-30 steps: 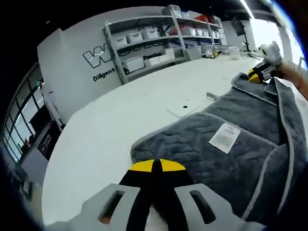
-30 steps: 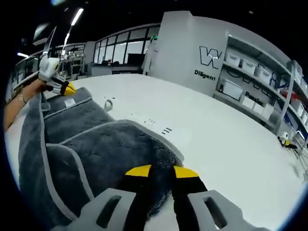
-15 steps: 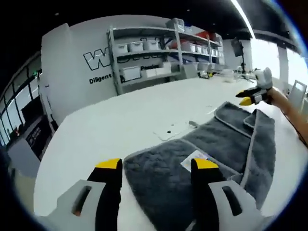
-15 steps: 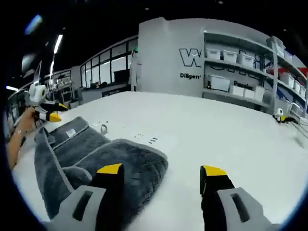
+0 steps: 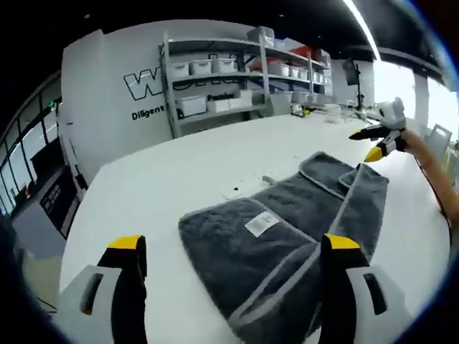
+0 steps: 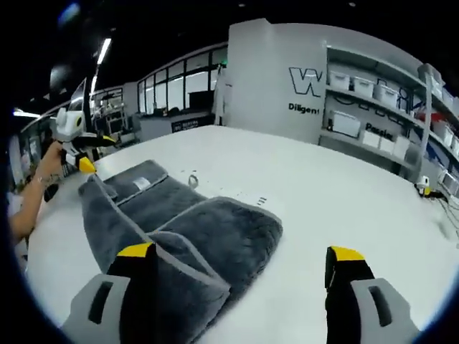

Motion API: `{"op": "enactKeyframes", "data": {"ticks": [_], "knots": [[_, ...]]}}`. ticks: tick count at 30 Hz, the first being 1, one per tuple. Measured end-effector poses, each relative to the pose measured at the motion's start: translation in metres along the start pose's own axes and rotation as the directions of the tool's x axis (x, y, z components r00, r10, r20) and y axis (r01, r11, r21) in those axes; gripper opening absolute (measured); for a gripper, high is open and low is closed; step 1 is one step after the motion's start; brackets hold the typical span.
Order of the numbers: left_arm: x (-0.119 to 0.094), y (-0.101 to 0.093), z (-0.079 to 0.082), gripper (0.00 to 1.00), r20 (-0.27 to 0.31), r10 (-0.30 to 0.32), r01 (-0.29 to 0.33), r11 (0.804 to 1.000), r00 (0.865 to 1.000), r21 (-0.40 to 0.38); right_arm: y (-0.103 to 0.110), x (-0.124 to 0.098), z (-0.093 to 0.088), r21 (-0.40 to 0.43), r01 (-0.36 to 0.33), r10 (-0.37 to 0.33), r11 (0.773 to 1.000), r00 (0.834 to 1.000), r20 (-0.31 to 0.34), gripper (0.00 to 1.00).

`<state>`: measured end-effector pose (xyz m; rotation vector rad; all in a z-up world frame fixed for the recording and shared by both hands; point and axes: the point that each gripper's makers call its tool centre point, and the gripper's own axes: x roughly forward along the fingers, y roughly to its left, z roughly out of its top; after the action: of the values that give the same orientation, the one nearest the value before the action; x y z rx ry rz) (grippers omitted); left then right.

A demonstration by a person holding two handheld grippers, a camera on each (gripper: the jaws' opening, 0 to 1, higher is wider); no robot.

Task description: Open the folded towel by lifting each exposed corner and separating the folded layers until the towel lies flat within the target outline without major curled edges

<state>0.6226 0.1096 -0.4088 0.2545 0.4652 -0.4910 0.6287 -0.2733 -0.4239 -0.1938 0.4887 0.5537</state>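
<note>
Two yellow-tipped jaw pairs stand wide apart with nothing between them: left gripper and right gripper. The plush grey towel, quilted with pale piped edging and a white label, lies partly folded at centre frame on the smooth white table.

White tabletop across the middle of the left gripper view. Behind it, upper centre, grey shelving with white bins, beside a white wall panel bearing dark lettering. In the right gripper view, dark-framed windows at upper left, shelving at far right.
</note>
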Motion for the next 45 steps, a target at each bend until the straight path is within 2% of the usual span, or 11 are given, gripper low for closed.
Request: {"op": "enactKeyframes", "data": {"ticks": [7,9,12,15,24,26,30,32,36,43,45], "knots": [[-0.042,-0.006,-0.008,0.99,0.040,0.006,-0.007,1.000,0.999,0.012,0.030,-0.035,-0.008,-0.081,-0.024,0.022,0.996,0.999,-0.026,0.99],[-0.054,-0.015,-0.013,0.99,0.044,-0.010,0.009,1.000,0.999,0.028,0.031,-0.038,-0.008,-0.086,-0.026,0.024,0.996,0.999,-0.028,0.99],[-0.071,-0.031,-0.023,0.99,0.049,-0.037,0.036,0.999,0.998,0.024,0.050,-0.063,-0.014,-0.117,-0.040,0.038,0.992,0.999,-0.022,0.99],[-0.081,-0.044,-0.024,0.99,0.087,-0.069,0.067,0.997,0.994,0.030,0.057,-0.075,-0.017,-0.113,-0.039,0.038,0.993,0.999,-0.006,0.99],[-0.091,-0.050,-0.039,0.95,0.104,-0.077,0.074,0.997,0.992,0.032,0.085,-0.092,-0.032,-0.122,-0.107,0.113,0.987,0.993,0.042,0.99],[-0.092,-0.057,-0.042,0.95,0.102,-0.105,0.102,0.994,0.989,0.036,0.084,-0.093,-0.030,-0.096,-0.122,0.128,0.988,0.990,0.066,0.99],[-0.089,-0.062,-0.048,0.95,0.076,-0.103,0.097,0.992,0.992,0.081,0.081,-0.093,-0.029,-0.082,-0.125,0.132,0.989,0.987,0.095,0.99],[-0.089,-0.063,-0.048,0.94,0.072,-0.104,0.098,0.992,0.992,0.082,0.084,-0.091,-0.031,-0.094,-0.155,0.164,0.984,0.981,0.099,0.99],[-0.087,-0.056,-0.049,0.91,0.075,-0.058,0.049,0.993,0.996,0.108,0.087,-0.085,-0.038,-0.097,-0.184,0.193,0.978,0.976,0.100,0.99],[-0.083,-0.049,-0.055,0.91,0.070,-0.059,0.054,0.996,0.996,0.073,0.080,-0.079,-0.041,-0.083,-0.182,0.190,0.980,0.976,0.107,0.99],[-0.081,-0.048,-0.052,0.89,0.098,-0.073,0.070,0.997,0.993,0.034,0.077,-0.077,-0.038,-0.075,-0.176,0.184,0.982,0.974,0.130,0.99]]}}
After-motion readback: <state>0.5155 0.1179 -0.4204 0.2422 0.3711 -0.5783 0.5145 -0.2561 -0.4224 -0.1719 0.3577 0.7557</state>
